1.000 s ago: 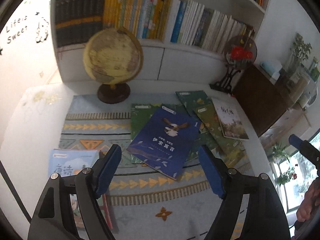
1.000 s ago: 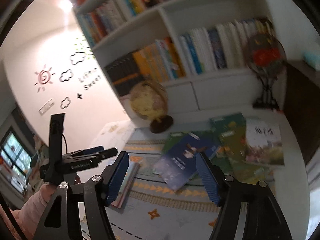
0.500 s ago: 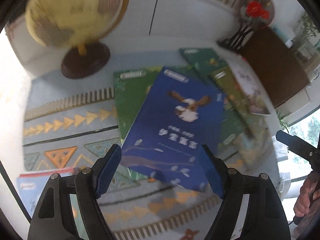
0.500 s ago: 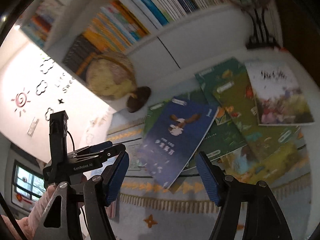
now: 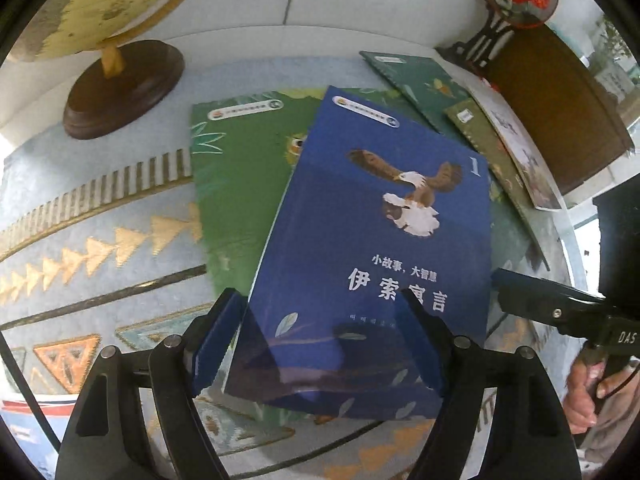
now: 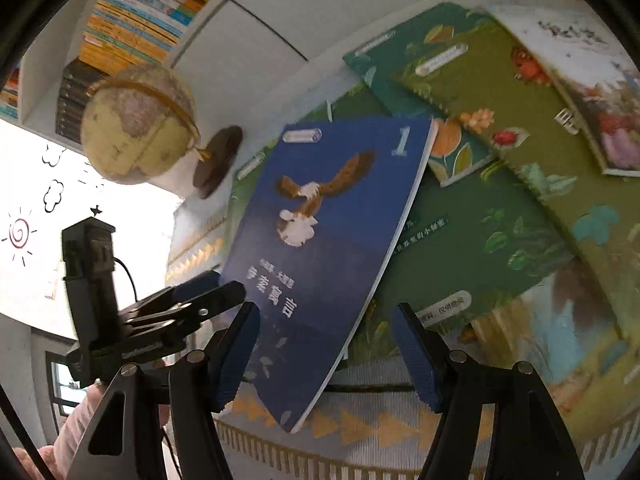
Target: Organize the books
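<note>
- Two grippers over one blue book point(image 5: 372, 252), both angled down at it, both with jaws apart and nothing clamped
- Left gripper point(image 5: 318, 340): parted blue pads either side of the book's near end as seen from the left wrist, near cover edge low between them; no pad visibly pressing on the cover, so released rather than grasping
- Right gripper point(image 6: 326, 354): pads spread just as wide, the book's near corner between them in the right wrist view, clear gap on the right-hand side; also released
- Blue book: eagle picture and white title on the cover, lying slantwise on top of a green book point(image 5: 240, 184), which peeks out along its left edge
- Farther right, overlapping in a fan: a teal book point(image 5: 416, 76), an olive-green book point(image 6: 492, 96) and a pale illustrated book point(image 6: 592, 92), all flat
- Underneath everything, a patterned rug point(image 5: 100, 240) with gold triangles and striped bands
- Beyond the books, a globe point(image 6: 138, 124) on a dark round base, just off the green book's far corner
- At the right edge of the left wrist view, the other gripper's black body and a hand point(image 5: 588, 384) gripping it; at the left of the right wrist view, the left tool close beside the blue book's left edge
- Behind, white cabinet fronts and a bookshelf point(image 6: 132, 20) full of upright spines
</note>
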### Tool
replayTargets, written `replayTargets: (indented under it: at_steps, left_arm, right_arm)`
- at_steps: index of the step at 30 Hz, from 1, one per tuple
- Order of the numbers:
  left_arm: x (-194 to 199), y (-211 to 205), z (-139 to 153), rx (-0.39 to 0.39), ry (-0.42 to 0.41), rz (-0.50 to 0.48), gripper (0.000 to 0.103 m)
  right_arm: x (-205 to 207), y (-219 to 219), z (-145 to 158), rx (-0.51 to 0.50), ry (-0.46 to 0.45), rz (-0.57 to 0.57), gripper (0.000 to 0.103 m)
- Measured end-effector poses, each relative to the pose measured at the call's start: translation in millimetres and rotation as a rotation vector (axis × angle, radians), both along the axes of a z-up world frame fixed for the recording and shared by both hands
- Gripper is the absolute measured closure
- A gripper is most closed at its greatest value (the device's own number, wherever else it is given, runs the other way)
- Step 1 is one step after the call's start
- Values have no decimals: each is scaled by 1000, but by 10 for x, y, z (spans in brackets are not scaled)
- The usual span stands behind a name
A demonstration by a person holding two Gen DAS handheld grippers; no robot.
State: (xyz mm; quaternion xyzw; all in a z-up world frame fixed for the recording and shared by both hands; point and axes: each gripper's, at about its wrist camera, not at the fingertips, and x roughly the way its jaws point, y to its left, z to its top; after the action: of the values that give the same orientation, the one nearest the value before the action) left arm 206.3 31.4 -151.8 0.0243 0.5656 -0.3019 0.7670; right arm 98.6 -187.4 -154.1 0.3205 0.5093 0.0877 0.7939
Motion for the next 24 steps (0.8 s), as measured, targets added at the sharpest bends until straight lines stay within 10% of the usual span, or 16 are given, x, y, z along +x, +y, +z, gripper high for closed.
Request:
replayTargets:
  at_steps: [13, 20, 24]
  left_arm:
    - [-547, -194, 1, -177, 182, -24, 26]
    - [-613, -287, -54, -119, 165, 41, 34]
    - [-614, -190, 10, -136, 145, 62, 39]
  right_arm:
    - [-324, -351, -78, 96, 90, -63, 34]
    - [-476, -422, -111, 90, 50, 2, 36]
    - [-527, -394, -74, 4, 42, 18, 60]
